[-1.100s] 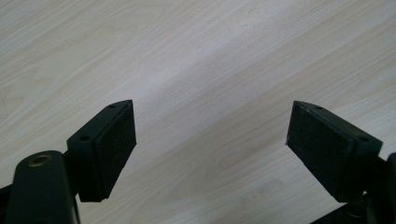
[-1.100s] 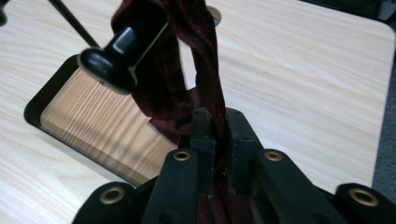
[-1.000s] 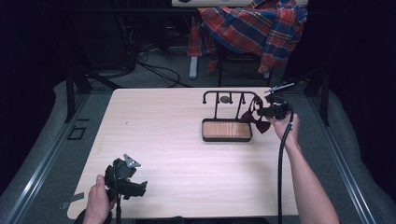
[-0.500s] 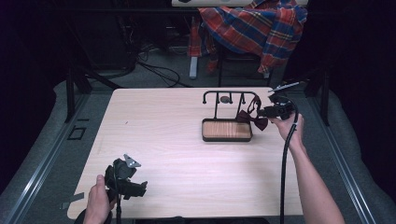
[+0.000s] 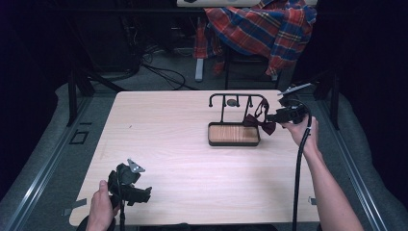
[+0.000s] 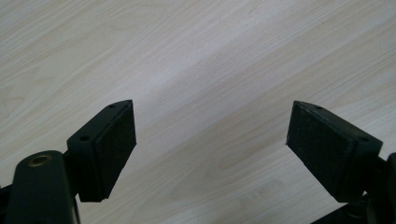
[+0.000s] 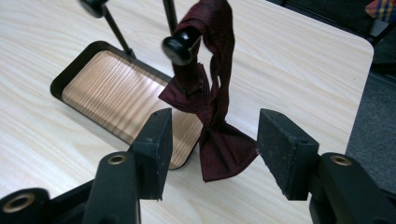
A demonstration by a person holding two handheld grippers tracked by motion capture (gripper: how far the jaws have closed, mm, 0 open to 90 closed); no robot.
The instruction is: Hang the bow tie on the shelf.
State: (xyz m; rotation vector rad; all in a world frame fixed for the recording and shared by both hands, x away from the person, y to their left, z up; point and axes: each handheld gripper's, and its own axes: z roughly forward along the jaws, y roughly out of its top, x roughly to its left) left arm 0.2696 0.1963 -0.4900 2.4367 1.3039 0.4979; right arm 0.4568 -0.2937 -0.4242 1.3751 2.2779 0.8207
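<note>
Since a second ago my right hand-held gripper [image 5: 276, 117] has backed off toward the table's right edge, and its jaws now stand spread with nothing pinched. Hanging in the gap just ahead of them in the right gripper view is the dark red bow tie [image 7: 219, 140], touching neither pad as far as I can tell; its band loops up over the knobbed end of the black rack [image 7: 180, 46]. Beyond the bow tie, to that gripper's left, lies the rack's tray [image 7: 116, 100] with its wood-grain floor, resting on the table [image 7: 289, 56].

My left hand-held gripper [image 5: 130, 185] has kept its place at the table's near left corner, well apart from the rack. Its jaws are spread wide over bare wood in the left gripper view, holding nothing.

Far behind the table, a plaid shirt [image 5: 262, 26] drapes over a chair.
</note>
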